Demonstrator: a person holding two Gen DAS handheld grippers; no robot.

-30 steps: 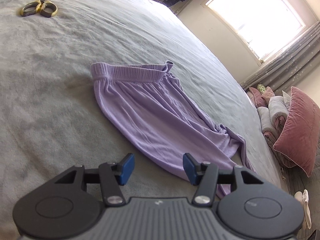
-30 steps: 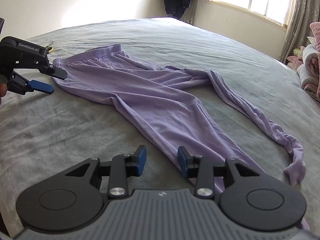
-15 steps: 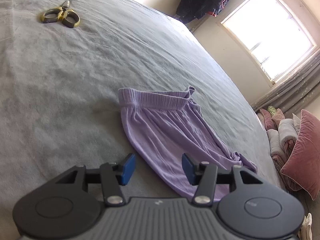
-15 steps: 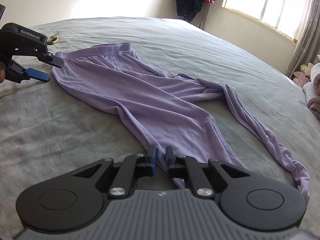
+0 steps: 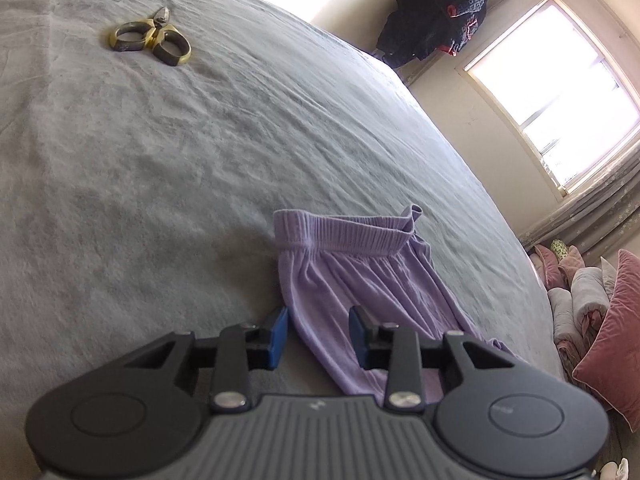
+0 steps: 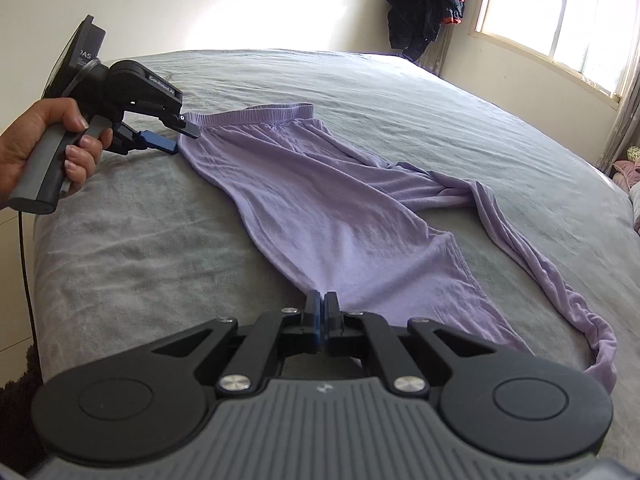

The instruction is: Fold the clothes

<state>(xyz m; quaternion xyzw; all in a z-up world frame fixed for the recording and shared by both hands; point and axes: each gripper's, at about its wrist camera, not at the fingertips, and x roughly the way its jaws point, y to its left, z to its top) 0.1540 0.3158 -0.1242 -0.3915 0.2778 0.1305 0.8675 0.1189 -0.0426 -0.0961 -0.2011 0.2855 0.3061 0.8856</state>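
Observation:
A pair of lilac trousers (image 6: pixel 332 208) lies stretched on the grey bed, waistband (image 6: pixel 256 114) at the far end, one leg twisted off to the right. My right gripper (image 6: pixel 322 312) is shut on the near edge of the trousers' leg. My left gripper (image 5: pixel 318 334) is open, its blue pads astride the side edge of the trousers (image 5: pixel 360 288) just below the waistband (image 5: pixel 344 232). In the right wrist view the left gripper (image 6: pixel 176 134) shows at that waistband corner, held by a hand.
Gold-handled scissors (image 5: pixel 150 42) lie on the grey bed cover (image 5: pixel 200 140) far left. Dark clothes (image 6: pixel 426 0) hang in the corner by the window. Pink cushions (image 5: pixel 612 336) and rolled bedding sit off the bed's right side.
My right gripper closed on the trouser leg's edge. My left gripper moved forward to the waistband corner and narrowed a little around the fabric edge.

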